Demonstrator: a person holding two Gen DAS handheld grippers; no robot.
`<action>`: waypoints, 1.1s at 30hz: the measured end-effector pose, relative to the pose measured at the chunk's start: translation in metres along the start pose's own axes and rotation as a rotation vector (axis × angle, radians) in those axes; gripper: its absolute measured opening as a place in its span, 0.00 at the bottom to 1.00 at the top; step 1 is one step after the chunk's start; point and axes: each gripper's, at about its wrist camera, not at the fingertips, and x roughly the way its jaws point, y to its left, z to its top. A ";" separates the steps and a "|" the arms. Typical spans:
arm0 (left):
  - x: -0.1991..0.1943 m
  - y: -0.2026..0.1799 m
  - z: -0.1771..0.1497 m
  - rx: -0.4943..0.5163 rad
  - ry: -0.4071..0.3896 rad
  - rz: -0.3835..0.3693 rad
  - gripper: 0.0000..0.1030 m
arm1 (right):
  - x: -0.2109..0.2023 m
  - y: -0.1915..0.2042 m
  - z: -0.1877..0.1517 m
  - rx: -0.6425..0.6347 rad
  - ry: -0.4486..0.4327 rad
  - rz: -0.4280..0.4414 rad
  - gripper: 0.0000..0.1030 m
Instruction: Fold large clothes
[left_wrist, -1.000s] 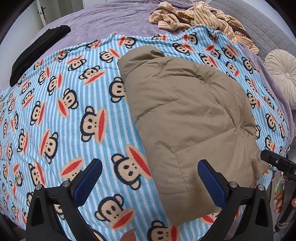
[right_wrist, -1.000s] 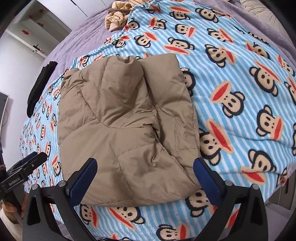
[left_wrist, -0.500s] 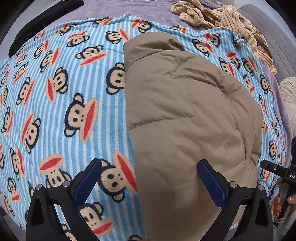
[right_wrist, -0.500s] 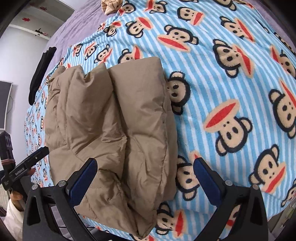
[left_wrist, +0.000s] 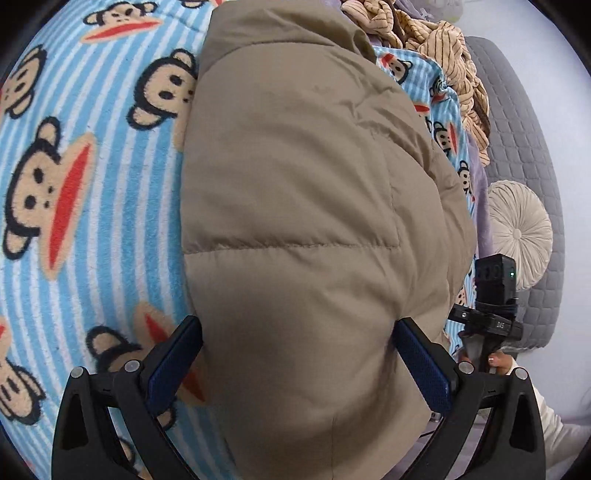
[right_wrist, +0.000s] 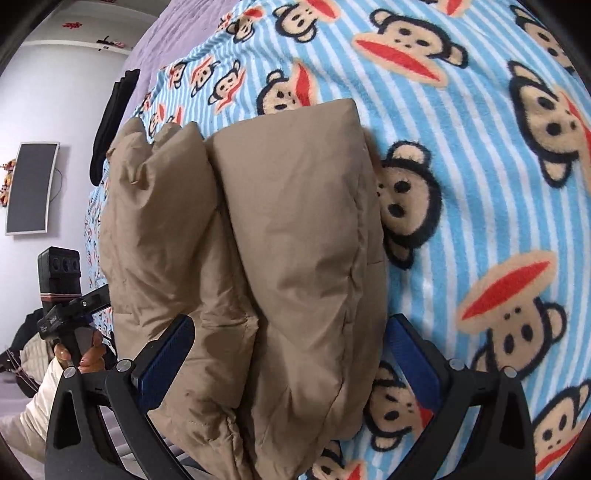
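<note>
So the tan puffer jacket (left_wrist: 306, 206) is lying folded on the monkey-print blanket (left_wrist: 92, 177) that covers the bed, near the bed's front edge. Both tools are right at that near edge of the jacket.

The left hand-held gripper (left_wrist: 299, 358) has its jaws spread wide, one blue pad (left_wrist: 173, 363) at the jacket's left border over the blanket, the other pad on the right side of the bundle. The padded fabric bulges up between them, but the jaws aren't clamped on anything. The jacket's left edge runs pretty straight up the frame, with plenty of bare blanket to the left of it.

The right hand-held gripper (right_wrist: 288, 362) is released too, jaws wide, straddling the jacket (right_wrist: 258, 240) from the other end. From here you see two puffy lobes side by side with a deep crease between them. The right lobe has a clean straight edge, and past it there's a big stretch of open blanket (right_wrist: 480, 166).

Room is tighter elsewhere: a striped beige garment (left_wrist: 443, 55) is heaped at the far corner, a round cushion (left_wrist: 521, 229) sits off the bed's right side, and a black garment (right_wrist: 114, 122) lies on the purple bedspread (right_wrist: 166, 40) beyond the blanket.
</note>
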 end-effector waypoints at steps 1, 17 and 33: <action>0.005 0.001 0.002 -0.006 0.002 -0.018 1.00 | 0.007 -0.002 0.005 0.003 0.011 0.009 1.00; 0.020 -0.040 0.008 0.068 -0.074 0.160 0.80 | 0.057 -0.012 0.036 0.108 0.079 0.228 0.97; -0.001 -0.086 -0.013 0.149 -0.139 0.335 0.80 | 0.046 0.000 0.022 0.177 0.008 0.350 0.56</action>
